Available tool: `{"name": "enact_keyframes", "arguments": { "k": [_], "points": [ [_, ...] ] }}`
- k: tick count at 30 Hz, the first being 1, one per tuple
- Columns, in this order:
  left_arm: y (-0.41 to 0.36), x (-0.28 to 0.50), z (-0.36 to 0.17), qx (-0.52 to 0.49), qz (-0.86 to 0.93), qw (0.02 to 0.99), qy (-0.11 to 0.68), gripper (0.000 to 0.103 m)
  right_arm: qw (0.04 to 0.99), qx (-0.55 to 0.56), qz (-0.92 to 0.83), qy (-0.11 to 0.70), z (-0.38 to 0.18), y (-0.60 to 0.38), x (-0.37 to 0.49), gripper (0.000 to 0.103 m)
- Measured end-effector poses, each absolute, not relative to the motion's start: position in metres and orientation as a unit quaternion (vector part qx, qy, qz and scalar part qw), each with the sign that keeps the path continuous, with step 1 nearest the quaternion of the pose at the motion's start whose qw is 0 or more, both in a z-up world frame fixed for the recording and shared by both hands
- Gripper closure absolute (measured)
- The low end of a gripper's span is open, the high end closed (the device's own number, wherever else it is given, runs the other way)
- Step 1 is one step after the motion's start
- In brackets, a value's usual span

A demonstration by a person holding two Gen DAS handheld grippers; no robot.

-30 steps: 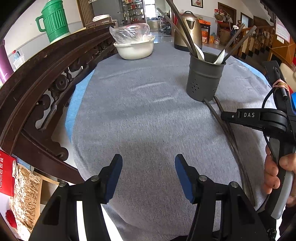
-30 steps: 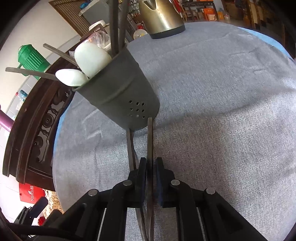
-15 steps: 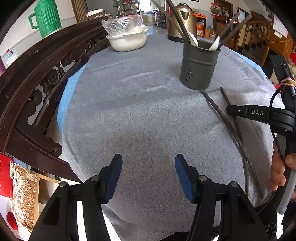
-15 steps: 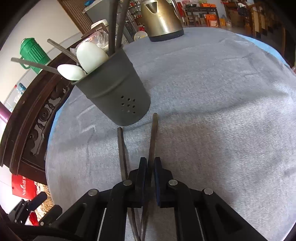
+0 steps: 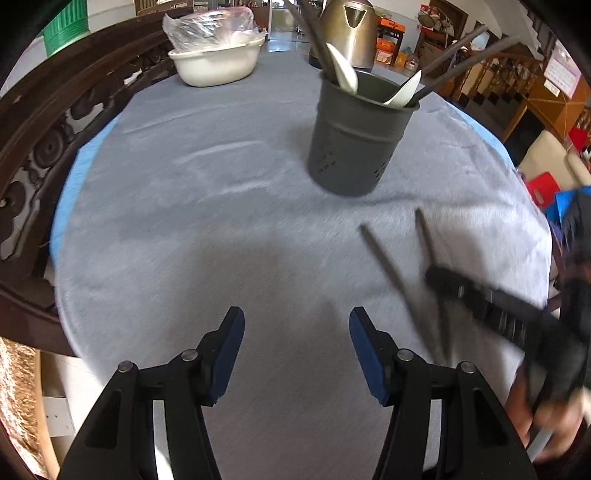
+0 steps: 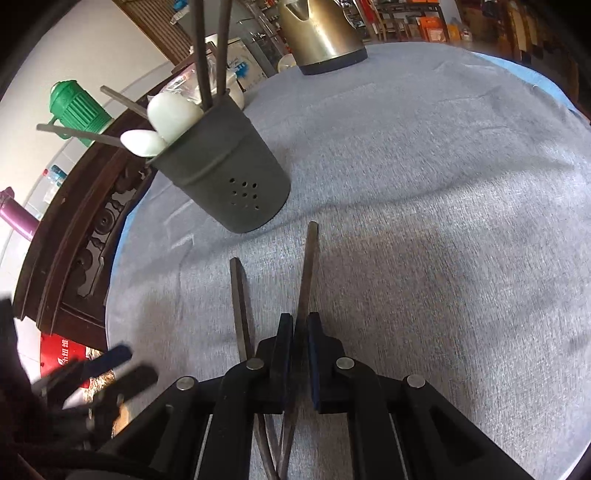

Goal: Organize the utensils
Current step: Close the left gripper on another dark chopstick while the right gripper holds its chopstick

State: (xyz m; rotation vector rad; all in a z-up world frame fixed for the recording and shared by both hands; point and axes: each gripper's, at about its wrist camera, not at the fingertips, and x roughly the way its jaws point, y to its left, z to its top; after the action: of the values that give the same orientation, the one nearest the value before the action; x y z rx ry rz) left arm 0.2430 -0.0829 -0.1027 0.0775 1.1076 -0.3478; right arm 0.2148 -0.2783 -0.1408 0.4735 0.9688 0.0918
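The right gripper was clamped on one dark chopstick, whose far end pointed toward the grey utensil holder and stopped just short of its base. A second chopstick lay on the grey tablecloth just to its left, outside the jaws. The left gripper hovered over bare cloth with its jaws standing wide and nothing between them. The holder stood upright, already holding white spoons and other chopsticks, with a metal kettle behind it.

Grey perforated holder stands upright mid-table, holding white spoons and dark chopsticks; two chopsticks lie beside it.
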Motion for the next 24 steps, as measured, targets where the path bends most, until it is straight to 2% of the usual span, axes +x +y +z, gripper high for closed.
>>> {"name": "enact_keyframes", "arguments": {
  "k": [4,9,11,16,22,24],
  "points": [
    [-0.106,0.261,-0.11,0.002,-0.192,0.82,0.539,0.044,0.861,0.228,0.052,0.452,-0.142,-0.279,0.207,0.094],
    [-0.121,0.273,-0.117,-0.033,-0.204,0.808,0.552,0.054,0.862,0.236,0.063,0.444,-0.144,-0.282,0.204,0.094],
    [-0.124,0.275,-0.122,-0.038,-0.197,0.806,0.558,0.061,0.863,0.237,0.068,0.44,-0.144,-0.283,0.202,0.094],
    [-0.133,0.277,-0.121,-0.024,-0.183,0.82,0.542,0.068,0.864,0.242,0.076,0.436,-0.146,-0.285,0.199,0.094],
    [-0.142,0.274,-0.122,-0.008,-0.191,0.832,0.521,0.091,0.865,0.245,0.076,0.431,-0.147,-0.287,0.194,0.094],
    [-0.145,0.272,-0.122,0.002,-0.199,0.837,0.51,0.093,0.865,0.25,0.076,0.427,-0.147,-0.288,0.192,0.094]
  ]
}}
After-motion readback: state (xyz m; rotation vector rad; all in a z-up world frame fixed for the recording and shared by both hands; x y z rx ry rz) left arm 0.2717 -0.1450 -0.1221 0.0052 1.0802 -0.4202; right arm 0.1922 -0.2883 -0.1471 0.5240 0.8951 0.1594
